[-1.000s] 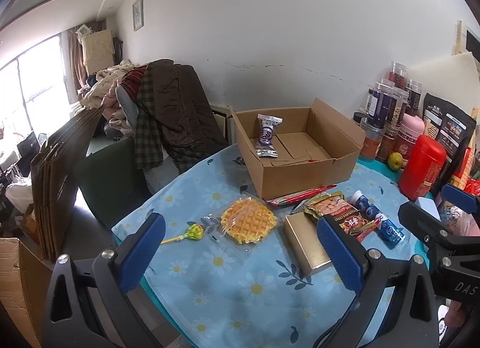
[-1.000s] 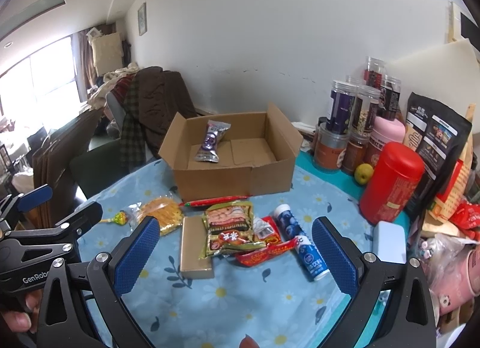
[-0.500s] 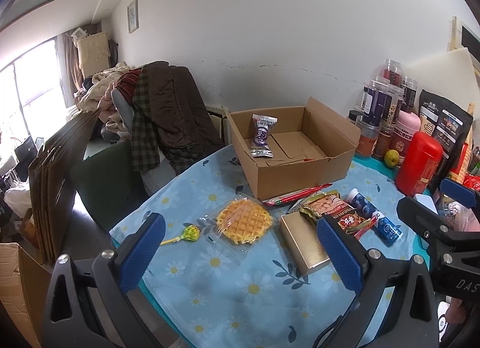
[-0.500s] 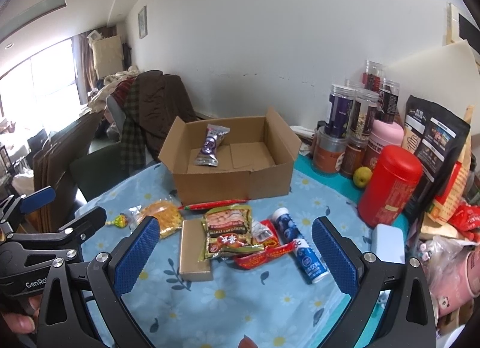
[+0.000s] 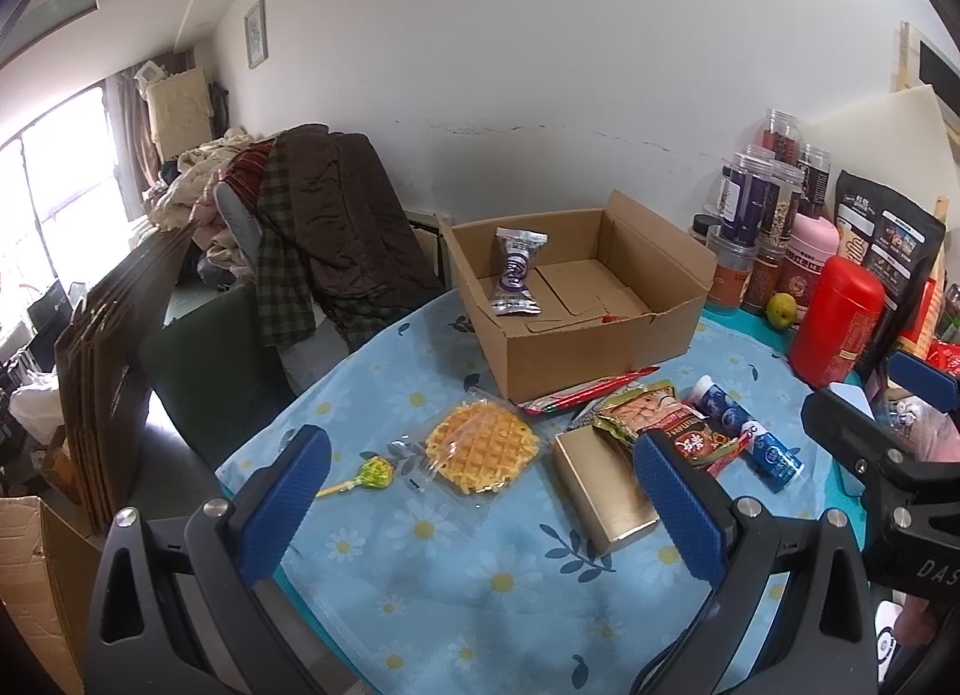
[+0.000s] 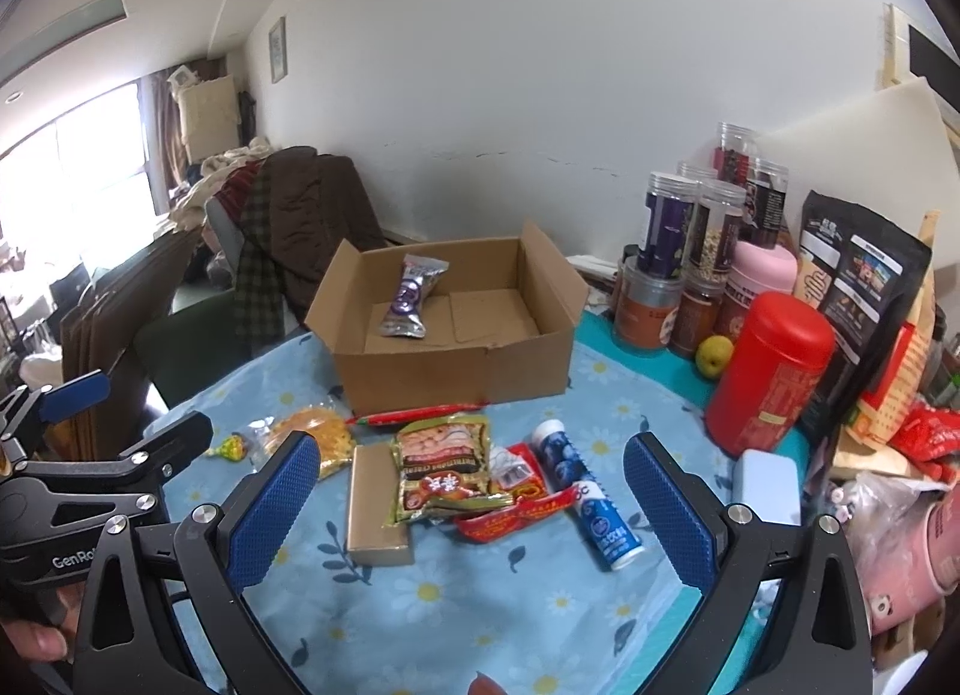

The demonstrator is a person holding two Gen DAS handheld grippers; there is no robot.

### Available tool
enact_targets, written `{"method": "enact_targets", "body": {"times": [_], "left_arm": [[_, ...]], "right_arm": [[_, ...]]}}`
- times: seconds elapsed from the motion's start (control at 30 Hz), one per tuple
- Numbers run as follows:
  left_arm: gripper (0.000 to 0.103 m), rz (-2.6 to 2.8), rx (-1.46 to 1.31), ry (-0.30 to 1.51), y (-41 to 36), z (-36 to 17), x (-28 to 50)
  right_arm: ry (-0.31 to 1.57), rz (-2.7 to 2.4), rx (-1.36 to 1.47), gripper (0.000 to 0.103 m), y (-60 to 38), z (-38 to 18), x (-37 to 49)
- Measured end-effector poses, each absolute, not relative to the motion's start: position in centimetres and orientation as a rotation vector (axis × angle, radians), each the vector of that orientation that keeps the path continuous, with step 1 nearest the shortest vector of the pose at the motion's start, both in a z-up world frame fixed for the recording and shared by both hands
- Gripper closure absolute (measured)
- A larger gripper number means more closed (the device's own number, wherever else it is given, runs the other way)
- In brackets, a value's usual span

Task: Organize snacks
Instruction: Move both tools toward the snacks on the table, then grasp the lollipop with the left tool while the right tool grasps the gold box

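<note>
While flat, gold box lengthwise boxward.

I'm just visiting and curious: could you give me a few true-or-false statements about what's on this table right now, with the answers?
1. The open brown cardboard box holds one purple-and-silver snack packet. True.
2. The waffle in clear wrap lies inside the box. False: it lies on the blue flowered tablecloth.
3. The left gripper and right gripper are both open and empty. True.
4. The flat gold box stands upright. False: it lies flat.
</note>
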State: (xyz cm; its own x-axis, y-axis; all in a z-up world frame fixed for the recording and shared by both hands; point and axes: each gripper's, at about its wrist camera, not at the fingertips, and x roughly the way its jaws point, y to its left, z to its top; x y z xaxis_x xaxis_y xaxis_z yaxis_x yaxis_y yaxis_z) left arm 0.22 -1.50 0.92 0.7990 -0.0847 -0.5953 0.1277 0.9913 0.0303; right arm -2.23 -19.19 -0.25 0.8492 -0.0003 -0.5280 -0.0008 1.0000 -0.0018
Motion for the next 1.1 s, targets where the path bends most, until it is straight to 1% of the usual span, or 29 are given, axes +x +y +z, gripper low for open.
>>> {"method": "enact_targets", "body": {"times": [0.33, 0.67, 1.03, 1.1], "left_arm": [[0.000, -0.168, 0.085, 0.641, -1.8, 1.4, 1.2], [0.000, -0.237, 0.103, 0.637, -0.5, 1.7, 2.9], [0.000, -0.271, 0.079, 0.677, 2.9, -0.1, 4.8], [0.000, -0.273, 0.071, 0.677, 3.5, -0.8, 5.1]], "right_arm": [[0.542, -0.008, 0.027, 0.000, -19.3, 0.4, -1.8], [0.522, -0.023, 0.019, 0.000, -17.6, 1.0, -1.5], [0.555, 0.047, 0.059, 0.000, -14.9, -1.5, 0.0], [0.573, 0.061, 0.054, 0.003, -14.4, -2.3, 0.6]]}}
